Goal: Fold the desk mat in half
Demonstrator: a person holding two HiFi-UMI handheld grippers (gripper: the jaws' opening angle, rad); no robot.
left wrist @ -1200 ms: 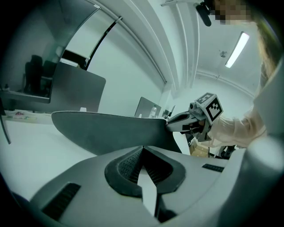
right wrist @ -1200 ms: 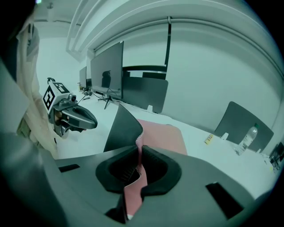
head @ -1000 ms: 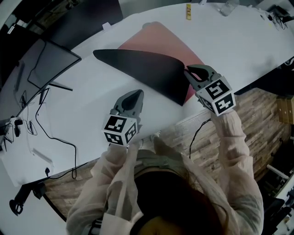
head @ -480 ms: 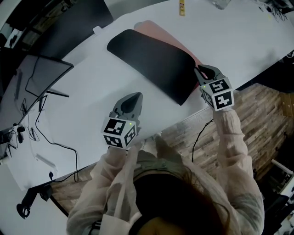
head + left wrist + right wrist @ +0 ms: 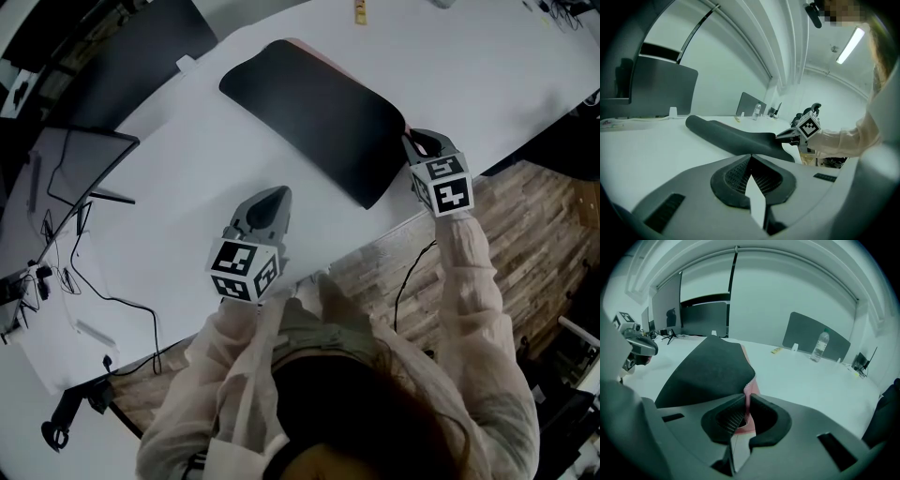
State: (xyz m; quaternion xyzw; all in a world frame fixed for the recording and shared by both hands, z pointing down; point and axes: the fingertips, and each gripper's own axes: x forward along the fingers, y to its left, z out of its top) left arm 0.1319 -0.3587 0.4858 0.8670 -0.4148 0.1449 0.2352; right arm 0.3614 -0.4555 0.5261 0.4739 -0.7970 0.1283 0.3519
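Observation:
The desk mat point(image 5: 314, 117) lies folded over on the white table point(image 5: 187, 216), black underside up, with only a thin pink rim showing at its far edge. My right gripper point(image 5: 410, 141) is shut on the mat's near right corner. In the right gripper view the pink and black layers of the mat point(image 5: 708, 371) sit pinched between the jaws of that gripper point(image 5: 744, 401). My left gripper point(image 5: 275, 195) rests shut and empty on the table, short of the mat's near edge. From the left gripper point(image 5: 751, 160), the left gripper view shows the mat point(image 5: 731, 136) as a raised dark fold.
A monitor point(image 5: 84, 159) and cables point(image 5: 103, 281) are at the table's left. A dark divider panel point(image 5: 141, 47) stands at the back left. A small yellow object point(image 5: 360, 11) lies beyond the mat. A water bottle point(image 5: 819, 345) stands far off. The table's front edge point(image 5: 394, 230) runs just below my right gripper.
My right gripper has carried the mat's corner over and down, so the black side now covers the pink half that showed before. The left gripper has stayed where it was.

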